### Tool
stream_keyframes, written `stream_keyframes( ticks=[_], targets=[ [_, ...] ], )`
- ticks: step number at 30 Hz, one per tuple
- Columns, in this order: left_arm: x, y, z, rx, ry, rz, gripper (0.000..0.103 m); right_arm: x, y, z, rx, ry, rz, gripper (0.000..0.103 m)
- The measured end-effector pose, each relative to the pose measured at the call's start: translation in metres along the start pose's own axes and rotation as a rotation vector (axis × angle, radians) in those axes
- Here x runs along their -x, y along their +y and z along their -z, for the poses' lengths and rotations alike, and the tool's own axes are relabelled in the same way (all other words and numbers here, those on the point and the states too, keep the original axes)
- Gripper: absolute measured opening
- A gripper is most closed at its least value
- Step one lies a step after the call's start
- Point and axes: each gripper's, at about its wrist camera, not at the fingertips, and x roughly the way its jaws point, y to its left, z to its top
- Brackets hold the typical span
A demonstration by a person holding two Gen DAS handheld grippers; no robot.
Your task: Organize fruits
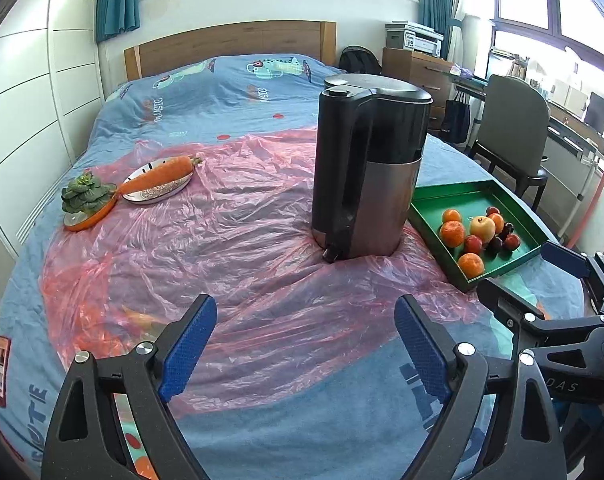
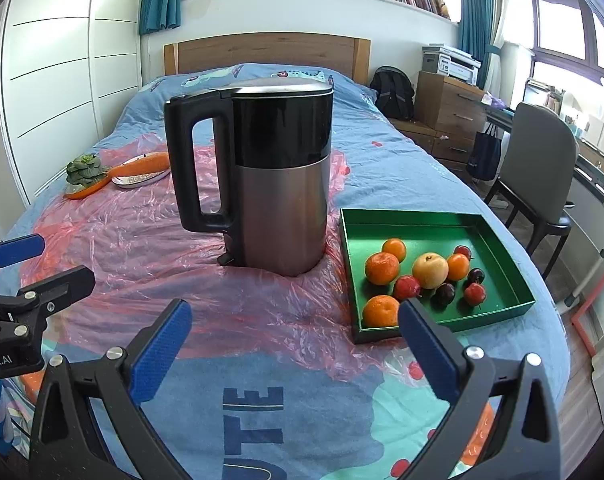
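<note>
A green tray [image 2: 498,240] on the bed holds several oranges [image 2: 382,268], a yellow apple [image 2: 430,270] and small red and dark fruits [image 2: 474,293]. It also shows in the left wrist view [image 1: 454,200] at the right. A carrot [image 1: 161,174] lies on a plate [image 1: 157,196] at the far left, beside leafy greens [image 1: 85,196] in an orange dish. My left gripper [image 1: 306,332] is open and empty over the pink plastic sheet. My right gripper [image 2: 295,338] is open and empty, just short of the tray's near edge.
A tall black and steel kettle [image 2: 269,184] stands mid-bed, left of the tray. A pink plastic sheet [image 1: 221,240] covers the blue bedspread. A grey chair [image 2: 542,168] and a desk stand right of the bed. White wardrobes line the left.
</note>
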Motion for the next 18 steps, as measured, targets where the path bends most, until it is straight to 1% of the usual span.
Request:
stream_keyframes(
  ticks=[8, 18],
  targets=[
    [-0.0013, -0.0043, -0.0011, -0.009, 0.001, -0.002, 0.087, -0.0009, -0.0053, -0.0002, -0.003, 0.000, 0.008, 0.103],
    [-0.0060, -0.0030, -0.0011, 0.012, 0.011, 0.004, 0.087, -0.0036, -0.0082, -0.0008, -0.003, 0.000, 0.005, 0.103]
  ],
)
